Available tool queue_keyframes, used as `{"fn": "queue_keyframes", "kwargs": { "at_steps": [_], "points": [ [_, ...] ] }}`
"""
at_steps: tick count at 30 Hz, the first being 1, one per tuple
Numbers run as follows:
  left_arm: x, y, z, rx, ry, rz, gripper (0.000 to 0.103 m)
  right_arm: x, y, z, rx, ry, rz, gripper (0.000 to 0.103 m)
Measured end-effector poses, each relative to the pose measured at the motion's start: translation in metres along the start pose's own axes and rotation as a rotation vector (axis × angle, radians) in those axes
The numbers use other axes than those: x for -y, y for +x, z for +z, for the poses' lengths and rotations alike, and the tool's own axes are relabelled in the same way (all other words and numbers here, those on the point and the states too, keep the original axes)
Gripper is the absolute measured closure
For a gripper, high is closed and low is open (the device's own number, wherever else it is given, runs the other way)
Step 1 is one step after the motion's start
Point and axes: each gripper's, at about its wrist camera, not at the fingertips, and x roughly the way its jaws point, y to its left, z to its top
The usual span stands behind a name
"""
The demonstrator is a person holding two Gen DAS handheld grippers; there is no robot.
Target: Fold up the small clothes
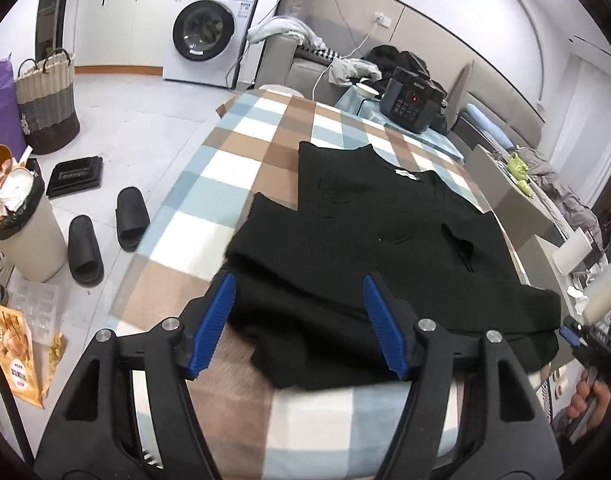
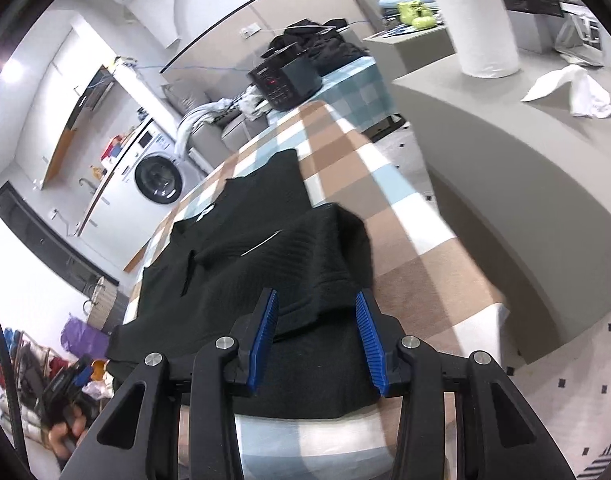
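A black knitted top [image 1: 365, 232] lies spread on the checked blanket [image 1: 241, 152] that covers the table, its white neck label at the far end. One side of the top [image 2: 305, 248] is folded over onto its body. My left gripper [image 1: 298, 284] hovers over the near hem, open, with nothing between its blue pads [image 1: 215, 320]. My right gripper [image 2: 316, 298] stands open above the folded edge, and its pads [image 2: 369, 340] press on nothing. Each gripper also shows small at the other view's edge, held by a hand [image 1: 589, 400].
A black appliance [image 1: 411, 100] sits at the table's far end. On the floor to the left are two black slippers [image 1: 105, 232], a full bin [image 1: 21, 232] and a woven basket [image 1: 45, 100]. A washing machine [image 1: 209, 36] stands behind. A paper roll [image 2: 477, 24] is on the grey counter to the right.
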Motion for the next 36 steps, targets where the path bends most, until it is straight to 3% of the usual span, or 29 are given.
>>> {"fn": "queue_keyframes", "kwargs": {
  "at_steps": [7, 14, 17, 23, 26, 31, 36],
  "points": [
    [0.003, 0.046, -0.003, -0.114, -0.042, 0.001, 0.039, -0.01, 0.007, -0.002, -0.026, -0.023, 0.006, 0.062],
    [0.001, 0.046, -0.003, -0.089, -0.034, 0.006, 0.039, -0.037, 0.003, 0.019, 0.066, -0.079, -0.027, 0.062],
    [-0.003, 0.04, 0.003, -0.065, -0.032, 0.0, 0.039, -0.054, 0.012, 0.032, 0.063, -0.111, -0.028, 0.062],
    [-0.007, 0.046, 0.017, -0.053, -0.042, -0.017, 0.039, -0.118, 0.077, 0.037, -0.023, -0.198, 0.041, 0.062],
    [-0.008, 0.051, 0.021, -0.057, -0.043, -0.027, 0.039, -0.154, 0.124, 0.03, -0.087, -0.267, 0.054, 0.068],
    [-0.009, 0.054, 0.024, -0.051, -0.035, -0.027, 0.039, -0.171, 0.185, 0.03, -0.15, -0.273, 0.011, 0.079],
    [-0.011, 0.06, 0.026, -0.058, -0.028, -0.026, 0.039, -0.167, 0.207, 0.019, -0.244, -0.283, -0.032, 0.08]
  ]
}}
